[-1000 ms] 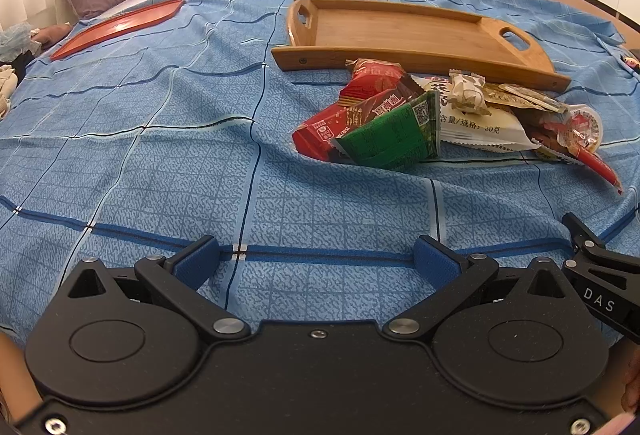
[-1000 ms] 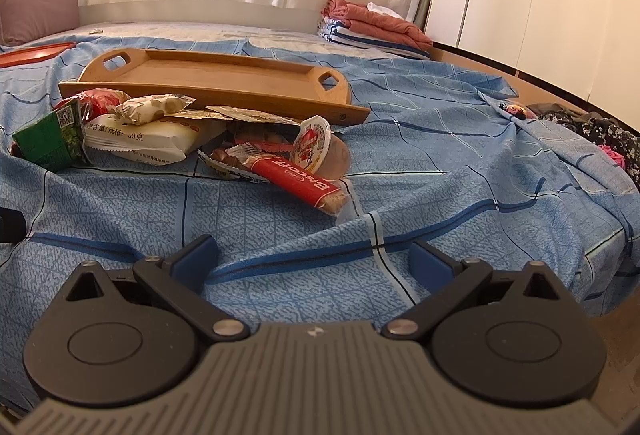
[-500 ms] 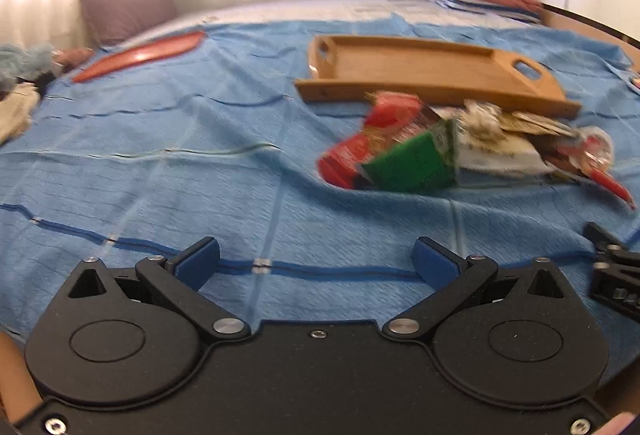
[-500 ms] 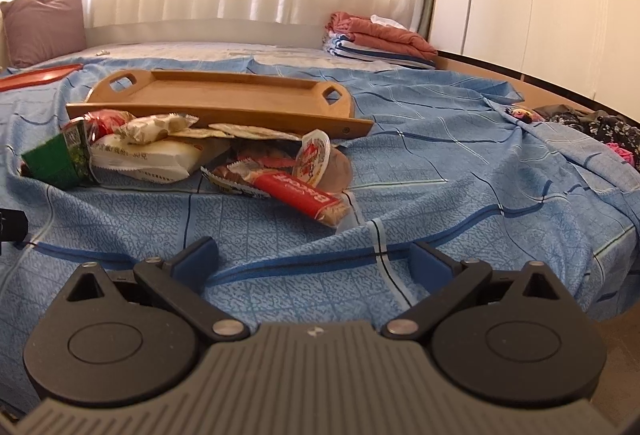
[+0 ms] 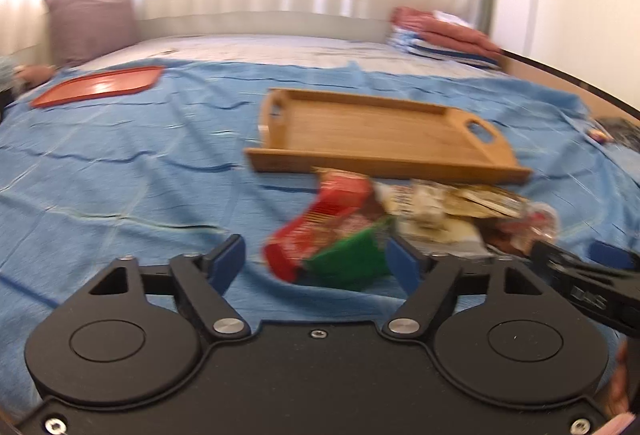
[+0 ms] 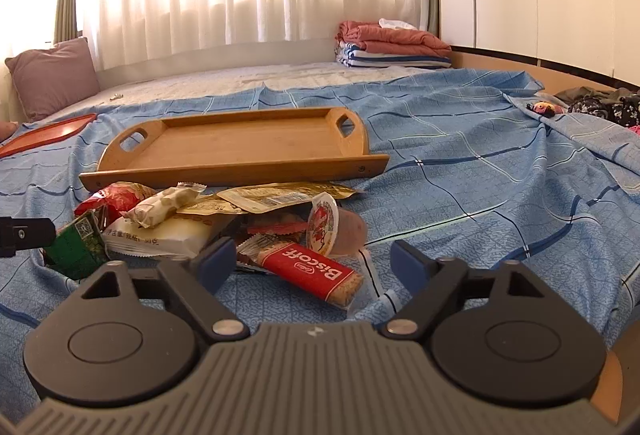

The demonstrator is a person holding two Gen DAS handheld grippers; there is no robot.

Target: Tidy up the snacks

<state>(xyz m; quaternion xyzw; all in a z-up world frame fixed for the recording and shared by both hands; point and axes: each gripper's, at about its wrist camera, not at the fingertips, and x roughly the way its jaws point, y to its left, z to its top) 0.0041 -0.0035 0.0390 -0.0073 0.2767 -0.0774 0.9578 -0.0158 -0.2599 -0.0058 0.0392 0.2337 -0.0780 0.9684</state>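
Compared with one second ago, both grippers are nearer to the snack pile, and the green packet that lay higher in the left wrist view now sits low in the centre, between the blue pads. The left gripper point(image 5: 316, 261) has its fingers spread apart and holds nothing; the green packet point(image 5: 348, 261) and the red packet point(image 5: 320, 223) are just in front of it, on the blue checked sheet point(image 5: 120, 179). This view is blurred, so I cannot tell if a pad touches a packet. The right gripper point(image 6: 308, 259) also has its fingers wide apart and empty. Between them, low in the centre of the right wrist view, lies the red Biscoff bar point(image 6: 316, 273), with a round jelly cup point(image 6: 334, 225) tilted just behind it. To the left of these are a white packet point(image 6: 160, 235), a small cream wrapped snack point(image 6: 164, 205) on top of it, and a flat golden pouch point(image 6: 280, 195). The wooden tray point(image 6: 224, 171) stands behind the pile, in the middle of the frame, with nothing inside. An orange tray point(image 5: 100, 85) lies in the upper left of the left wrist view, well apart from the snacks. A purple cushion point(image 6: 52, 75) is at the left edge and folded blankets point(image 6: 392, 43) at the upper right.
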